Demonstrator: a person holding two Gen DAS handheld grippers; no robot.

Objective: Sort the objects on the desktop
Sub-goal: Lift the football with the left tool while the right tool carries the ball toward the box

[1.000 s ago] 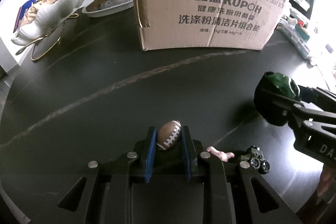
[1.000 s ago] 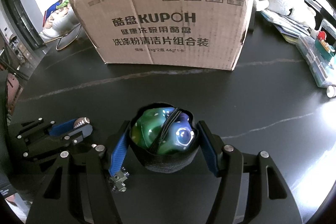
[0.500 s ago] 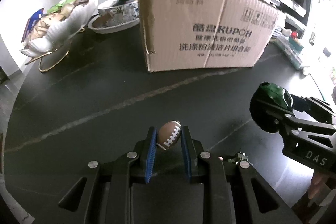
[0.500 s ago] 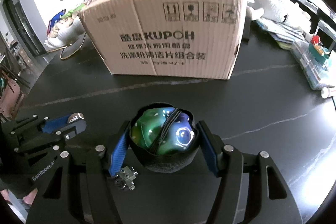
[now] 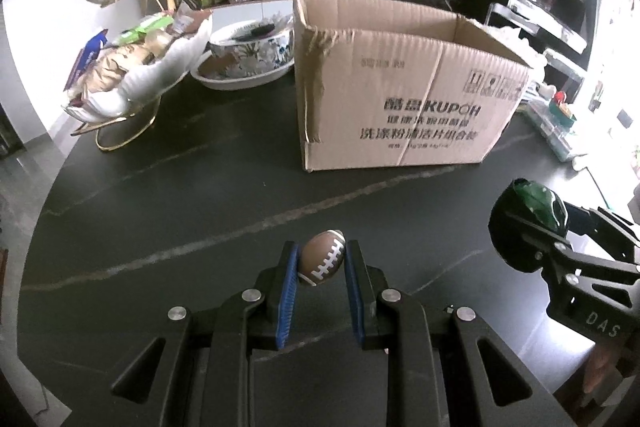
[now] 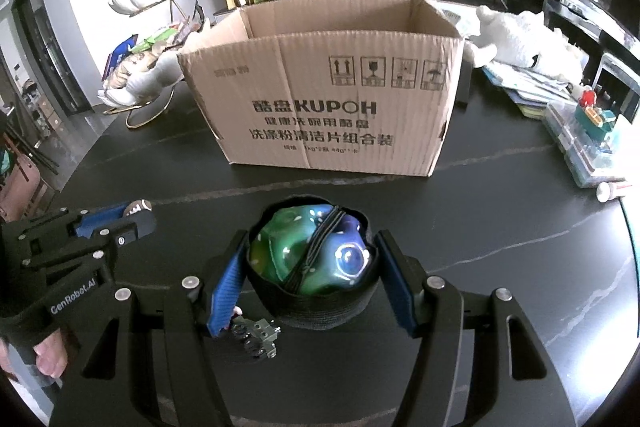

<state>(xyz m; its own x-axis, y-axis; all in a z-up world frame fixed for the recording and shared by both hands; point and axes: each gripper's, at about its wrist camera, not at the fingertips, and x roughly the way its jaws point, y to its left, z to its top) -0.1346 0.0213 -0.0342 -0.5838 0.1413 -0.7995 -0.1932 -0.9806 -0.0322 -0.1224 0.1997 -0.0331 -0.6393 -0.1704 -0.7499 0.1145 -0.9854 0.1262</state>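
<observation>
My left gripper (image 5: 321, 259) is shut on a small brown toy football (image 5: 323, 262) and holds it above the dark table. My right gripper (image 6: 312, 259) is shut on a round green-and-blue pouch (image 6: 312, 254) with a black rim, also held above the table. Each gripper shows in the other view: the right with the pouch (image 5: 528, 223), the left with the football (image 6: 138, 207). An open cardboard box (image 6: 324, 107) stands ahead of both; it also shows in the left wrist view (image 5: 400, 99). A small grey toy vehicle (image 6: 256, 337) lies on the table below the right gripper.
A white shell-shaped stand with snacks (image 5: 136, 75) and a patterned bowl (image 5: 248, 55) are at the back left. A white plush toy (image 6: 528, 39), papers and a clear plastic case (image 6: 584, 143) are at the right. A small white tube (image 6: 612, 190) lies near the right edge.
Both grippers have risen and pulled back from the box with their objects; the box's open top now shows. The pink item and toy vehicle have dropped out of the left wrist view.
</observation>
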